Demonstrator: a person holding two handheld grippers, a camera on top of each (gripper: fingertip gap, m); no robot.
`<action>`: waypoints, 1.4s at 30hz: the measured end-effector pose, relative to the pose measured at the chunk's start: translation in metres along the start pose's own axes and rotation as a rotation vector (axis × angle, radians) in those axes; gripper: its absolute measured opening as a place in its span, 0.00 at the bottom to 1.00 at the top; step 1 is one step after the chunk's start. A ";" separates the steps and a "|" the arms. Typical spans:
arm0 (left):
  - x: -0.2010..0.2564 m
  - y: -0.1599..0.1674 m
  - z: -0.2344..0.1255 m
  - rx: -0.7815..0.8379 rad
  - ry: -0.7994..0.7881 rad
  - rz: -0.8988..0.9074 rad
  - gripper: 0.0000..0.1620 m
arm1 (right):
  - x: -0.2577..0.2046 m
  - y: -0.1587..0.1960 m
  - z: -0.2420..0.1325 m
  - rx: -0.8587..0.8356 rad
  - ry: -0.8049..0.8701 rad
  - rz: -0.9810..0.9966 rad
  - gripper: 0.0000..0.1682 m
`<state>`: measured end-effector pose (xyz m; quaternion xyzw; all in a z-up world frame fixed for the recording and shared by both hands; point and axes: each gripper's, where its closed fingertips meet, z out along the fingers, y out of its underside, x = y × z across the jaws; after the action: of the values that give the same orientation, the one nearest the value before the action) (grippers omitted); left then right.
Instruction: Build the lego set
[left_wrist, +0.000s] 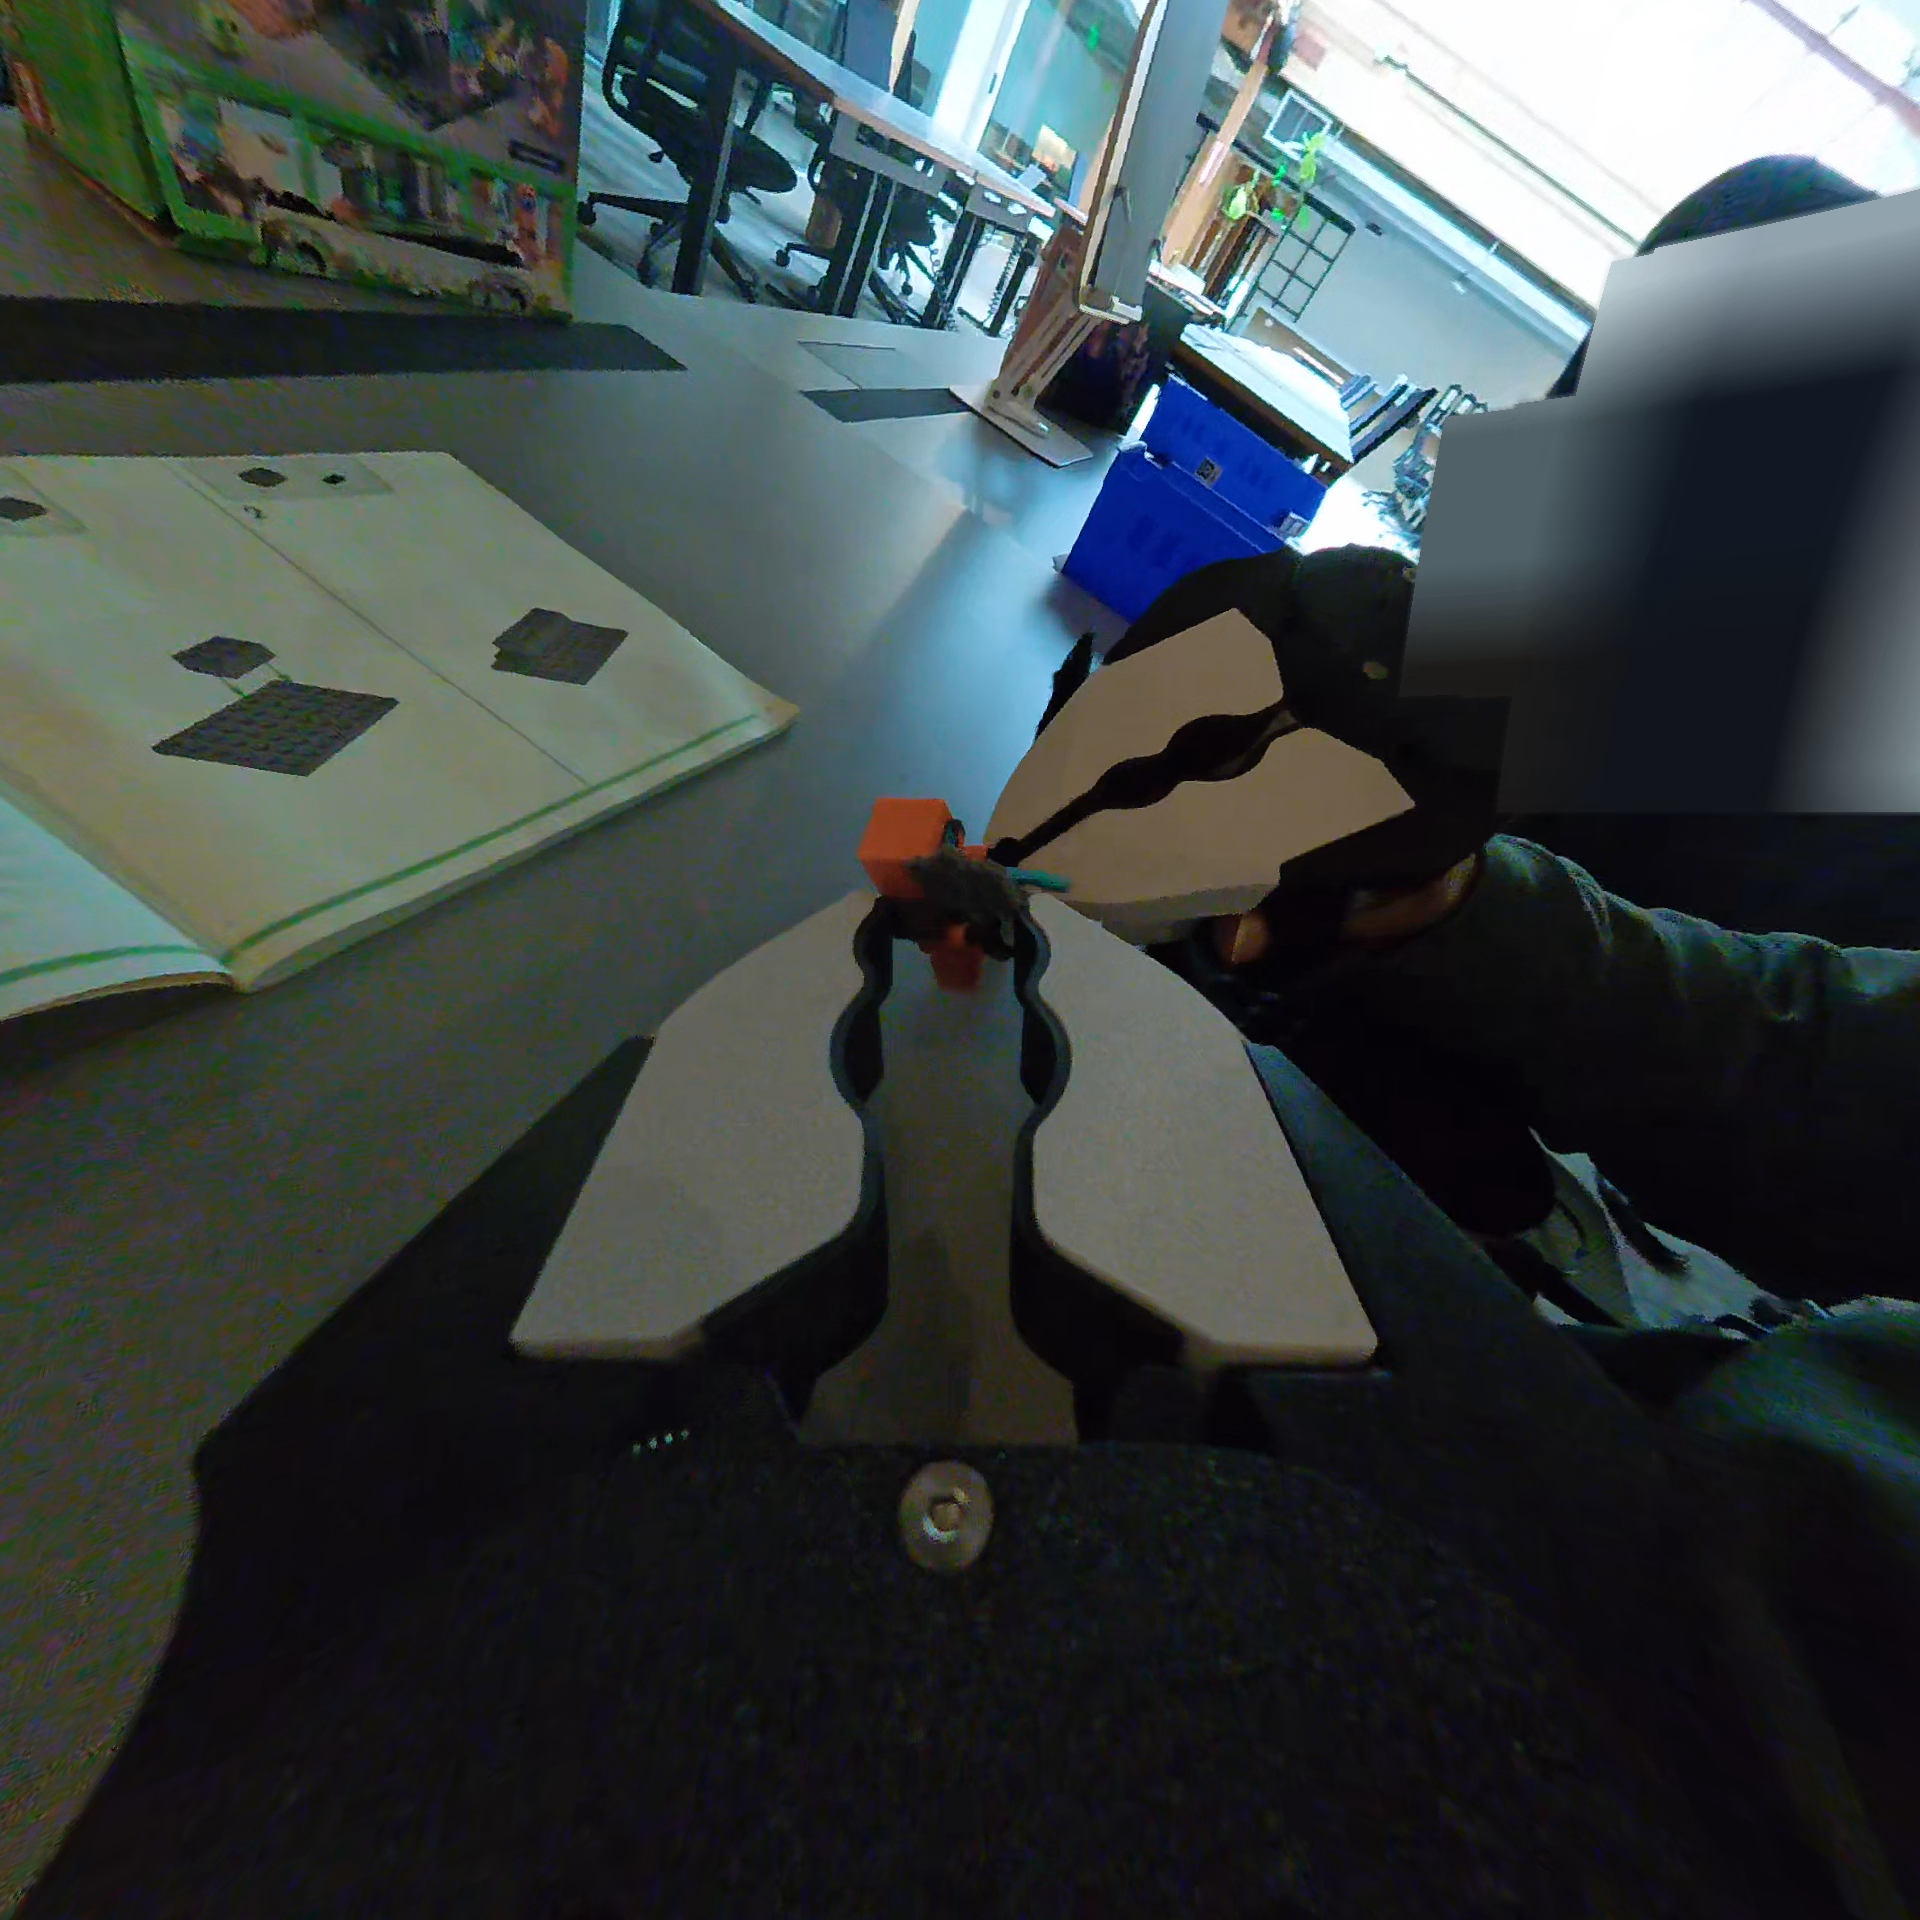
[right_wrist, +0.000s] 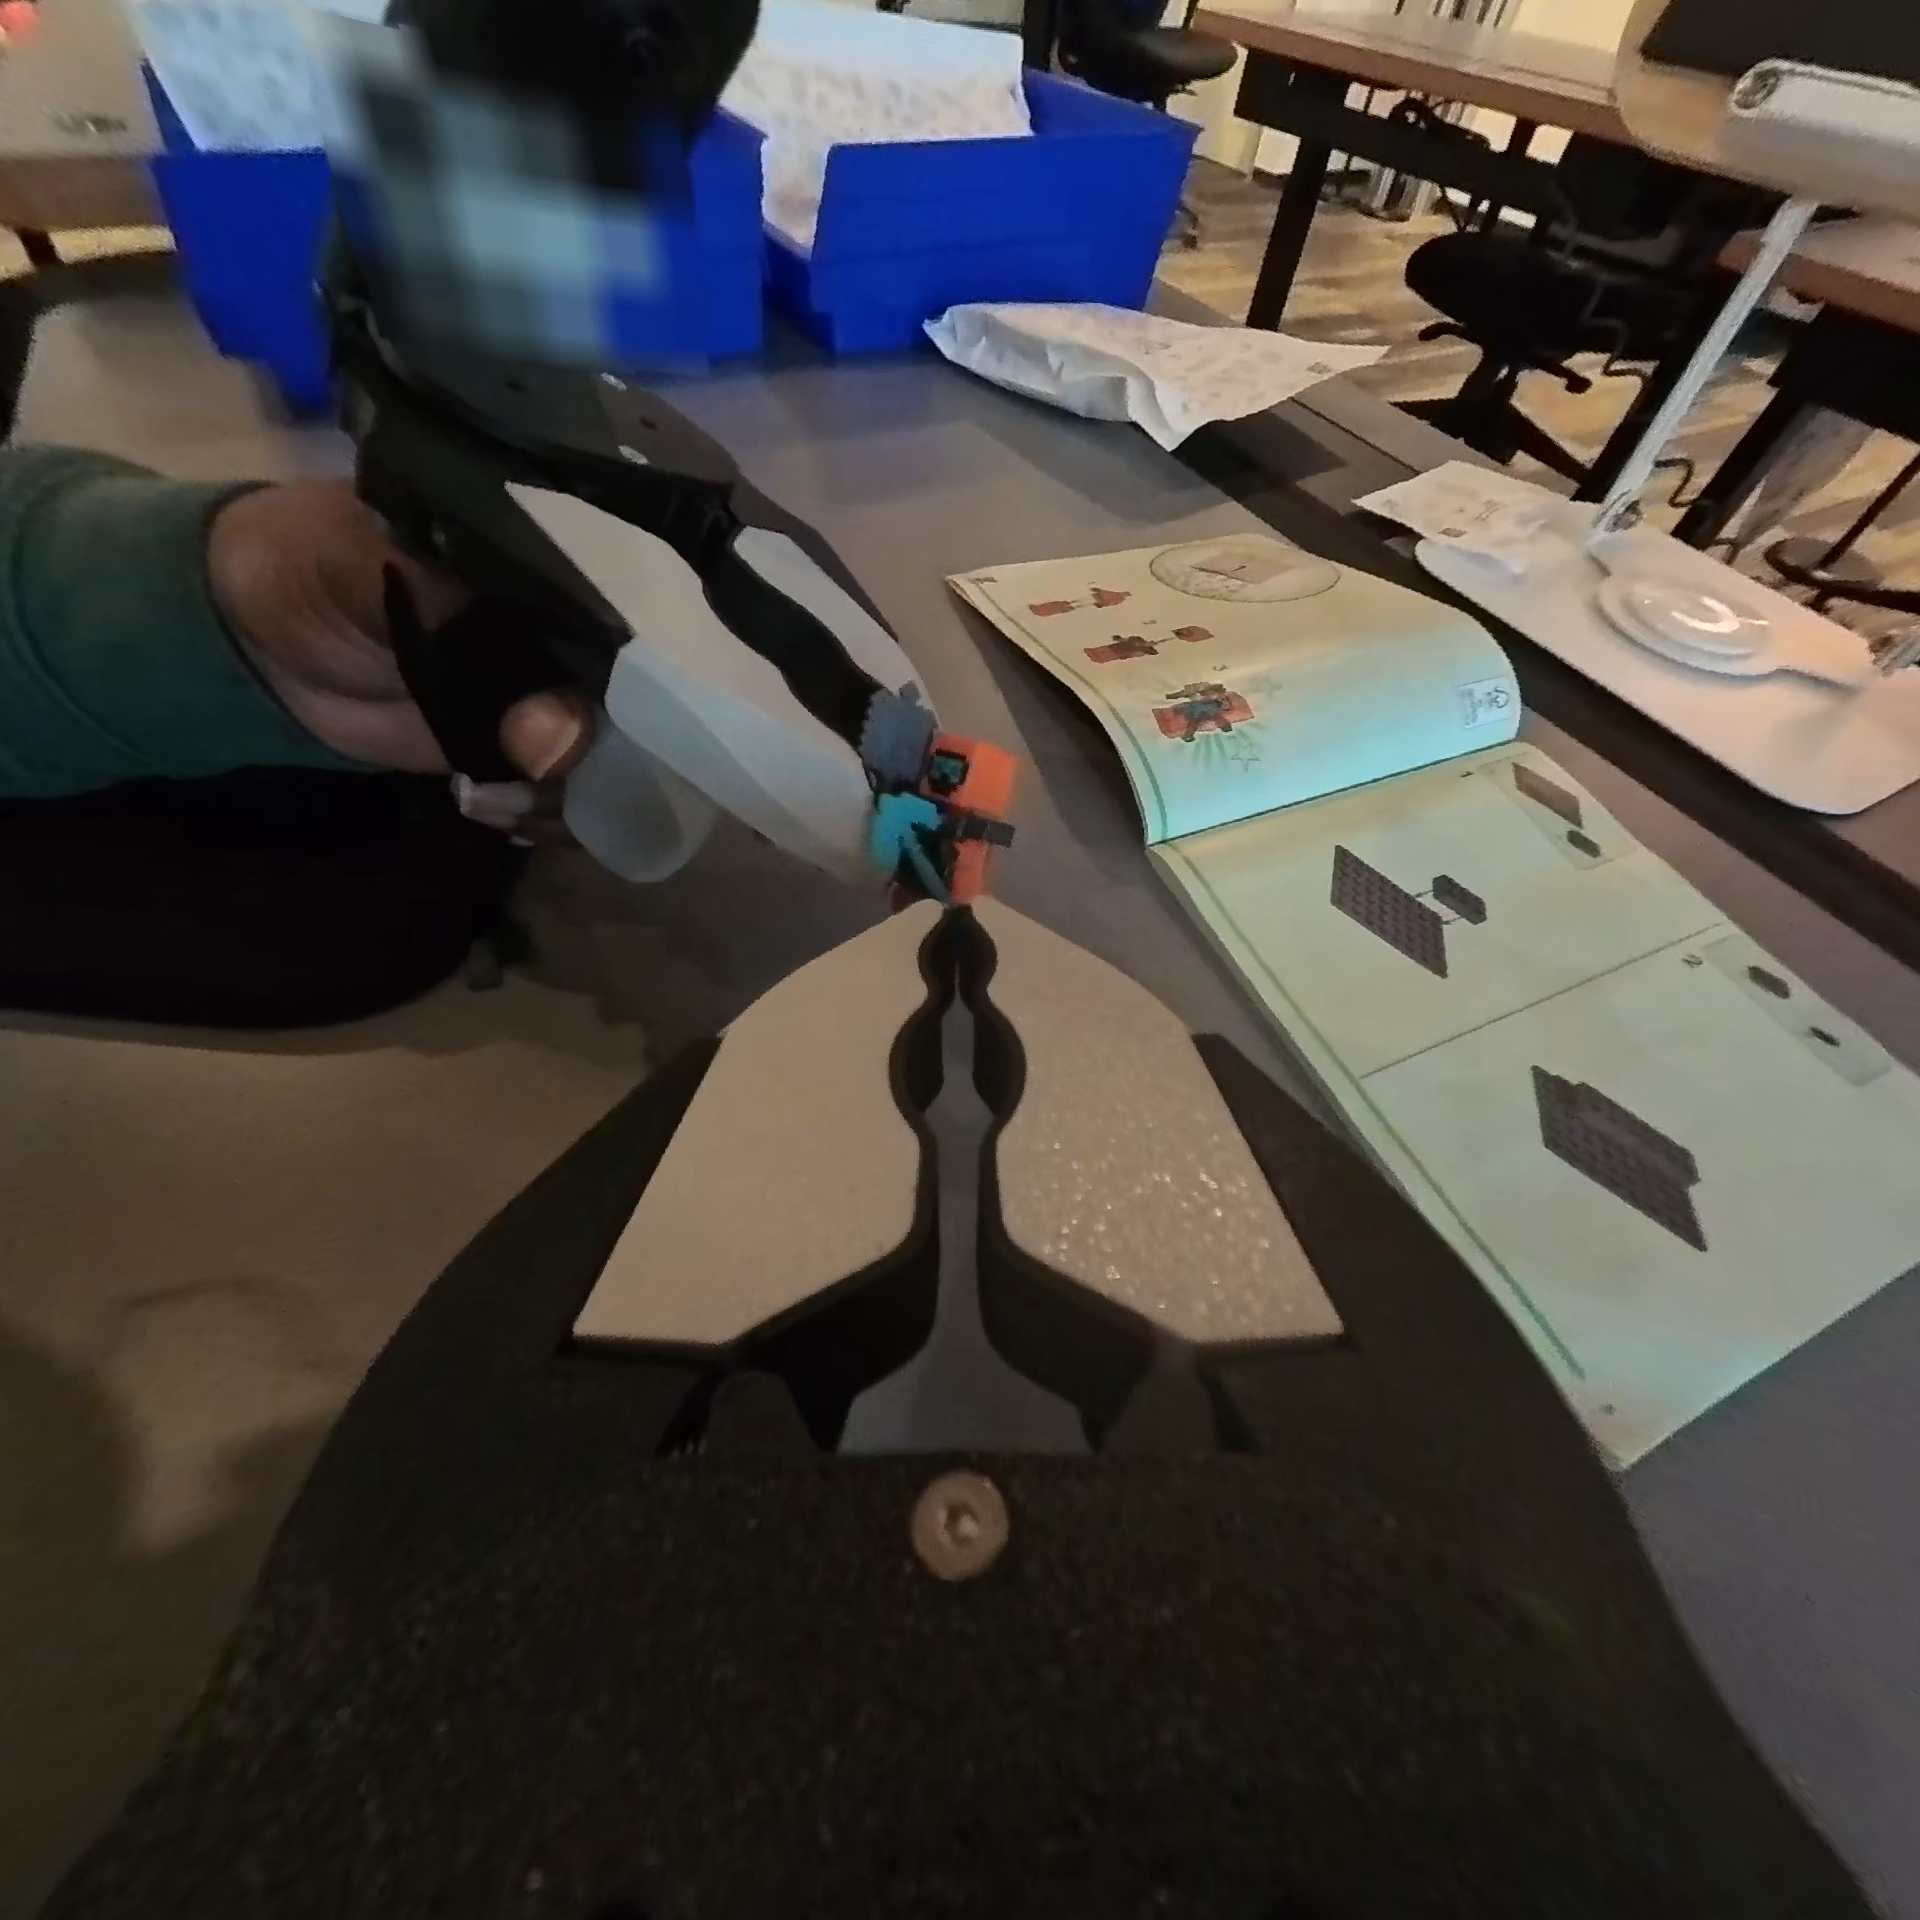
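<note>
Our left gripper (left_wrist: 951, 914) clamps the orange figure (left_wrist: 914, 847) above the table (left_wrist: 623, 1039); our right gripper (right_wrist: 954, 920), nearly closed, pinches its teal tool (right_wrist: 930, 868); we judge accessory-fitting underway; next, a careful aligned push.

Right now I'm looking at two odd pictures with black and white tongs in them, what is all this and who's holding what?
The tongs are hand-held grippers, one in each of a person's hands, each with a camera looking forward along its two fingers.

The left wrist view shows the left gripper at the bottom, shut on a small orange lego figure. The right gripper comes in from the right of that picture.

The right wrist view shows the same moment from the other side: the right gripper is closed on a thin teal piece of the figure, while a hand holds the left gripper.

On the grey table lie an open instruction booklet, the green lego box, blue bins and a white paper bag.
</note>
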<state>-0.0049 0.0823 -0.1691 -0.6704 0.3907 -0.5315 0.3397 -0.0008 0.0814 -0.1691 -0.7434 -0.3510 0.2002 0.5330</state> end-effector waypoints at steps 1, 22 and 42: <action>-0.001 0.000 0.000 0.000 -0.003 0.001 0.14 | 0.000 0.001 0.000 -0.003 0.005 -0.013 0.00; 0.003 0.004 -0.001 -0.032 0.029 0.009 0.14 | -0.006 0.003 0.000 -0.005 0.028 -0.148 0.00; 0.003 0.011 -0.002 -0.084 0.032 0.061 0.14 | -0.012 0.007 -0.002 -0.006 0.014 -0.258 0.02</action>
<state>-0.0085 0.0746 -0.1767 -0.6633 0.4384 -0.5144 0.3212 -0.0055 0.0696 -0.1763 -0.6950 -0.4408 0.1237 0.5544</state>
